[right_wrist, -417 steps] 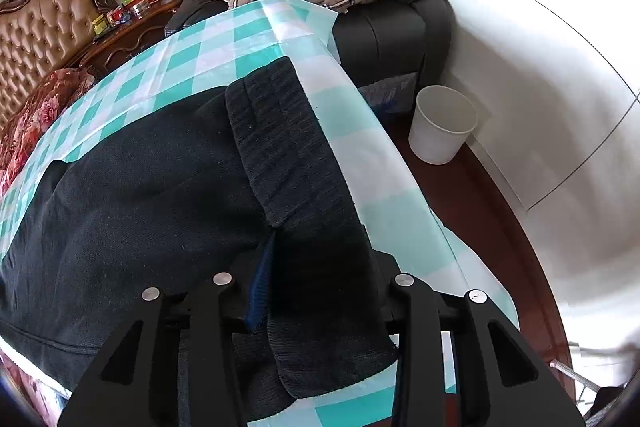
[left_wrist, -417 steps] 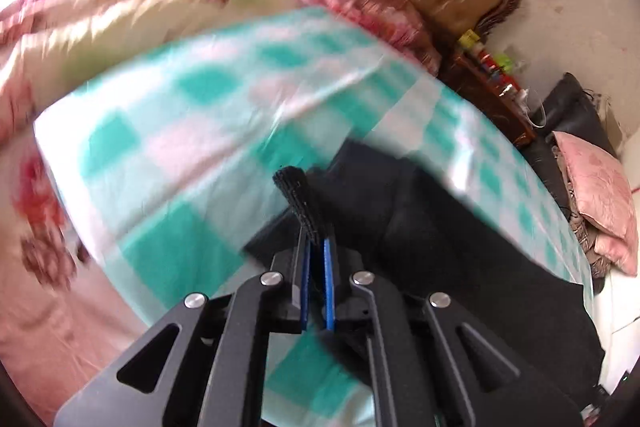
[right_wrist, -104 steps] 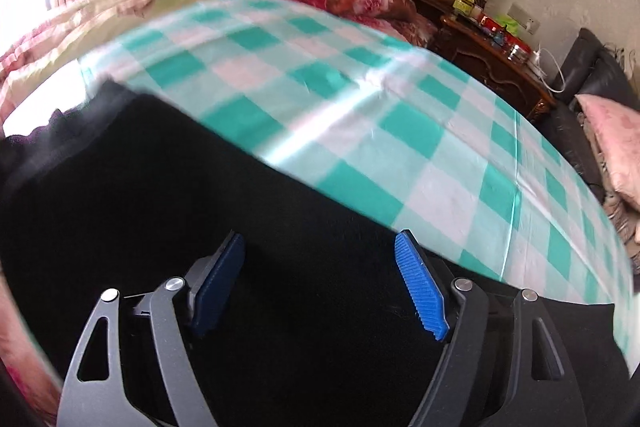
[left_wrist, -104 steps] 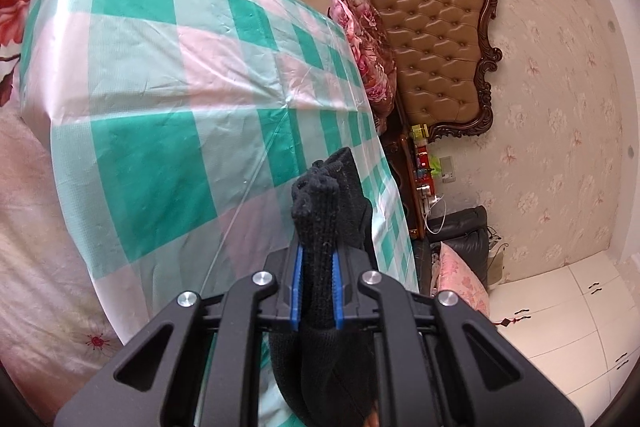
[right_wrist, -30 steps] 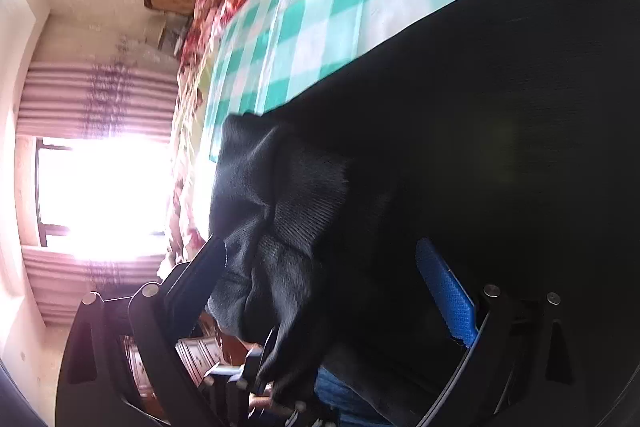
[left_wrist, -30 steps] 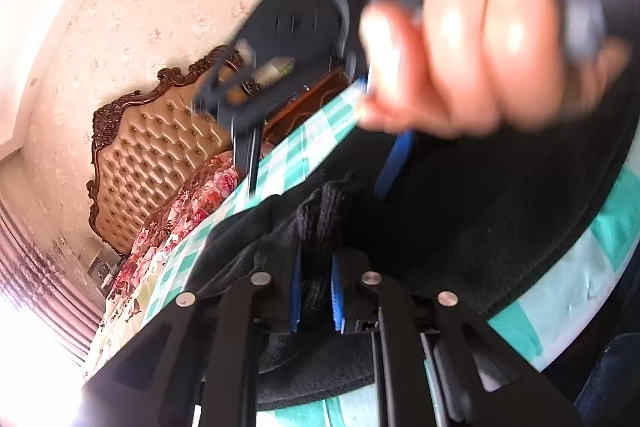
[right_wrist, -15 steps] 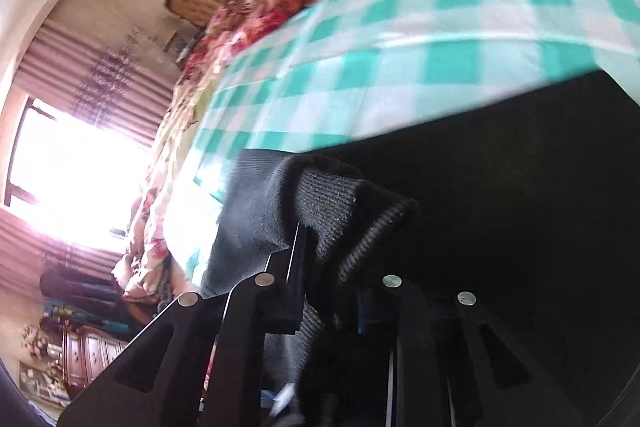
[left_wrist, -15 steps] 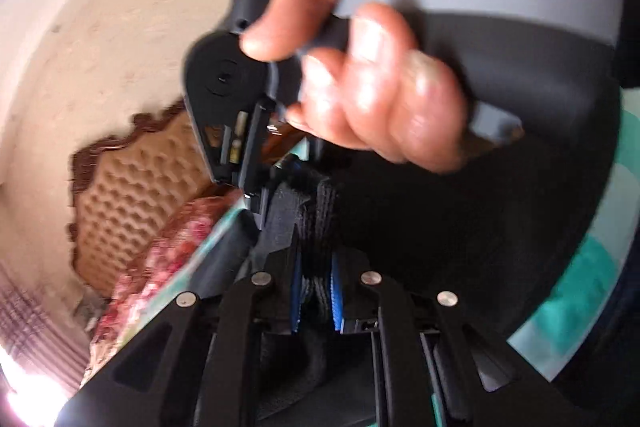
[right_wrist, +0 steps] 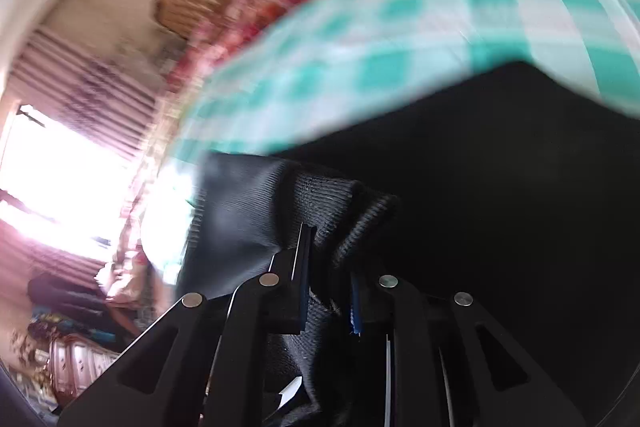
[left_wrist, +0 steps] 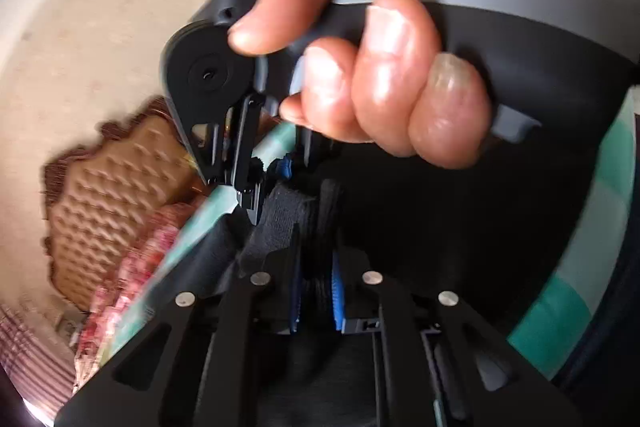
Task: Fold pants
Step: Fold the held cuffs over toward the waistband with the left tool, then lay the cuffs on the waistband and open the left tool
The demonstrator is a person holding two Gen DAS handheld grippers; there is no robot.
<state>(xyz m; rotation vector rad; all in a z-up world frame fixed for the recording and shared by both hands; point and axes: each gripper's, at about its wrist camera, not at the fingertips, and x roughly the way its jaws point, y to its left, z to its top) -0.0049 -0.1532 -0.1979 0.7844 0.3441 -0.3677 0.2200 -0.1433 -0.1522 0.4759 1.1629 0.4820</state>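
The checked sheet (right_wrist: 400, 39) covers the bed, and the black pants (right_wrist: 500, 187) lie spread on it, filling the lower part of both views. Only the right wrist view shows the bright window (right_wrist: 44, 167) beyond the sheet; only the left wrist view shows the person's right hand (left_wrist: 380, 75) around a grey handle above the pants. The left gripper (left_wrist: 316, 287) is closed tight on a ribbed fold of the pants. The right gripper (right_wrist: 328, 291) likewise pinches a ribbed edge, jaws nearly together
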